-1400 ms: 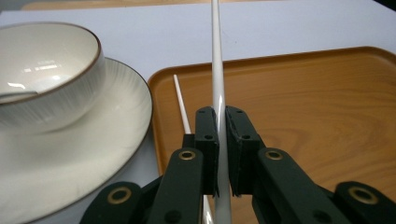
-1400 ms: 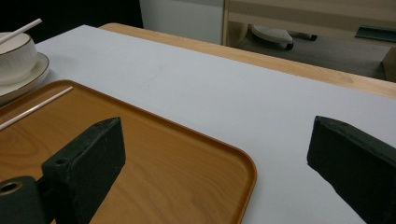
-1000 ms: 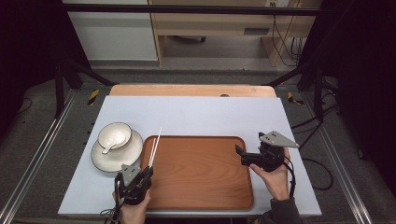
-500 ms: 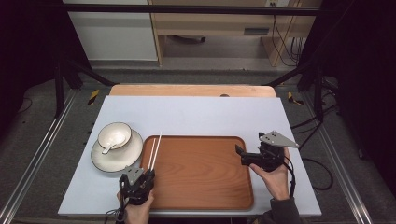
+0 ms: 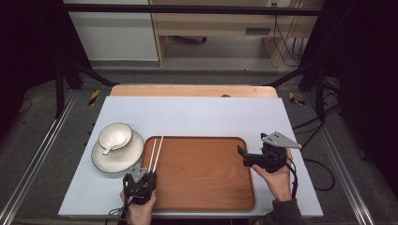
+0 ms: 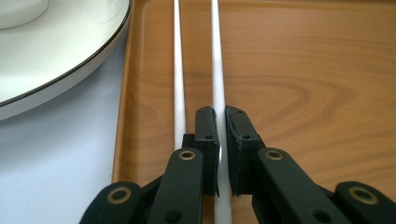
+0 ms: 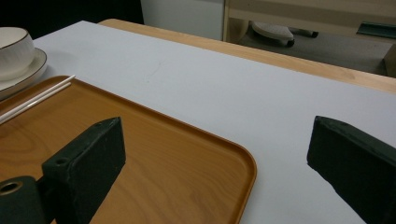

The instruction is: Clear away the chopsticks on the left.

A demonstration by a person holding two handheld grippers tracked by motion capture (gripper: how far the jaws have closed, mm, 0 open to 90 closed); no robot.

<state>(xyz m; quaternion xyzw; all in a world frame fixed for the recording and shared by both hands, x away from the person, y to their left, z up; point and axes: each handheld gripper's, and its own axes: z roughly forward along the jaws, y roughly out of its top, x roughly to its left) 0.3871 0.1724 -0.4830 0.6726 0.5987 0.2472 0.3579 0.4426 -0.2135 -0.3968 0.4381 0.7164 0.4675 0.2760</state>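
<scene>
Two thin white chopsticks (image 5: 155,151) lie side by side on the left part of a brown wooden tray (image 5: 206,187). They point away from the person, and their far tips reach the tray's far edge. In the left gripper view the chopsticks (image 6: 196,60) run straight up the picture, close together but with a little gap of wood between them.

The left tongs (image 5: 140,180) sit at the near end of the chopsticks, by the tray's left rim. Up close, the left tongs (image 6: 219,140) are squeezed narrow, and the right-hand chopstick runs between the two black jaws. The other chopstick passes just beside the left jaw, outside the grip. A hand (image 5: 138,211) holds these tongs from below.

Just left of the tray stands a white plate (image 5: 105,159) with a dark rim. A white bowl (image 5: 115,136) sits on it, with a white spoon (image 5: 109,148) resting in the bowl.

The right tongs (image 5: 246,157) hover over the right side of the tray, well apart from the chopsticks. Their jaws stand wide, with nothing between them; in the right gripper view the right tongs (image 7: 215,154) frame the tray's corner and the bare surface (image 7: 233,93). The tray and plate rest on this pale grey surface (image 5: 197,115).
</scene>
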